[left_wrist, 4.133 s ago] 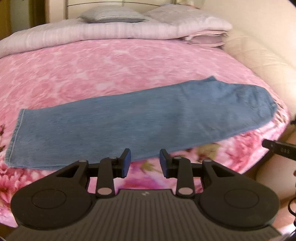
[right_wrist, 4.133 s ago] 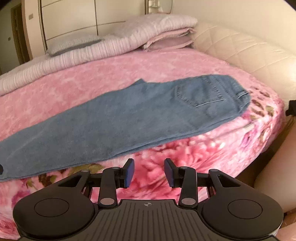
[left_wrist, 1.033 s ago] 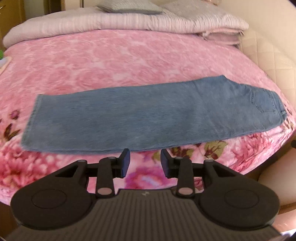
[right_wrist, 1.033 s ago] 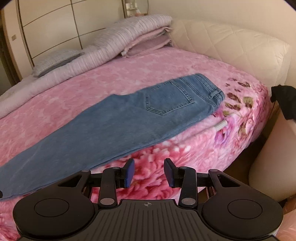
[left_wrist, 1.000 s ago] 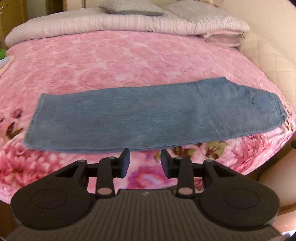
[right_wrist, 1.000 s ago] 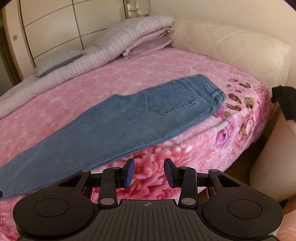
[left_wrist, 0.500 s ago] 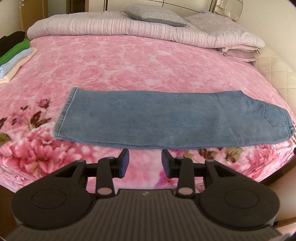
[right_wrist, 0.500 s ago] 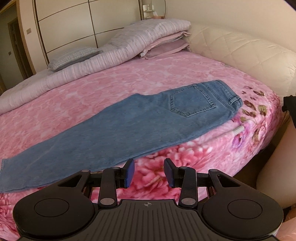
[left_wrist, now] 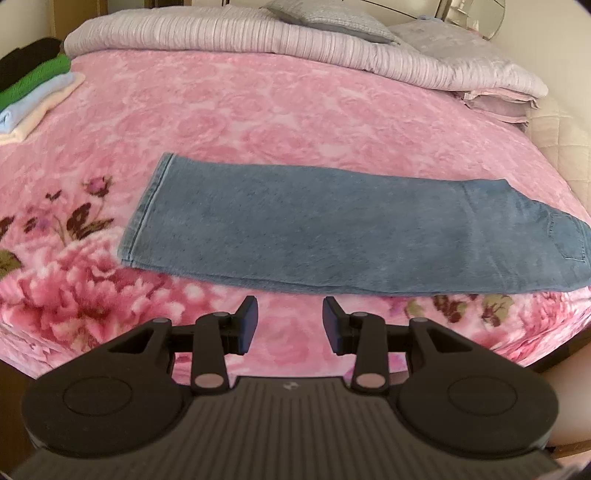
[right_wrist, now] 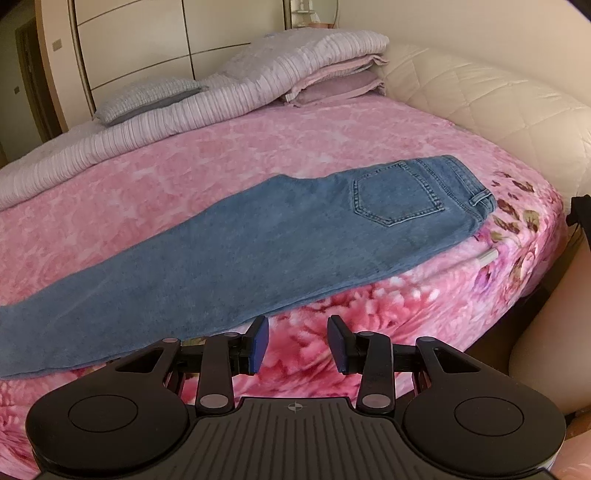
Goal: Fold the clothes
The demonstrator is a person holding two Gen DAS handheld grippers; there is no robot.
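Left wrist view shows the left hand-held gripper (left_wrist: 290,325) at 6 o'clock, level and pointing forward over the near edge of the bed (left_wrist: 258,110). Its jaws stand apart with nothing between them, and both pads hang above the pink flowered blanket, just short of the jeans (left_wrist: 314,236).

The jeans lie flat on the blanket, folded lengthwise so that one leg covers the other. In this view they stretch from 9 o'clock to 3 o'clock: the hem is at the left end and the waist at the right end, near the edge of the bed. Their long near edge runs close to the fingertips but does not touch them.

At 10 o'clock a stack of folded clothes (left_wrist: 33,92) sits on the blanket, well apart from the jeans. At 12 o'clock a striped quilt (left_wrist: 221,33) and a pillow (left_wrist: 325,14) lie along the far side of the bed.

Right wrist view has the right hand-held gripper (right_wrist: 299,341) also at 6 o'clock, level, jaws apart and holding nothing. Its left pad is just beside the near edge of the jeans (right_wrist: 277,243); I cannot tell whether it touches the cloth. Here the jeans run from 8 o'clock up to 2 o'clock, with the back pocket (right_wrist: 397,195) facing up near the waist. A cream padded headboard (right_wrist: 480,99) curves around the bed at 2 o'clock.
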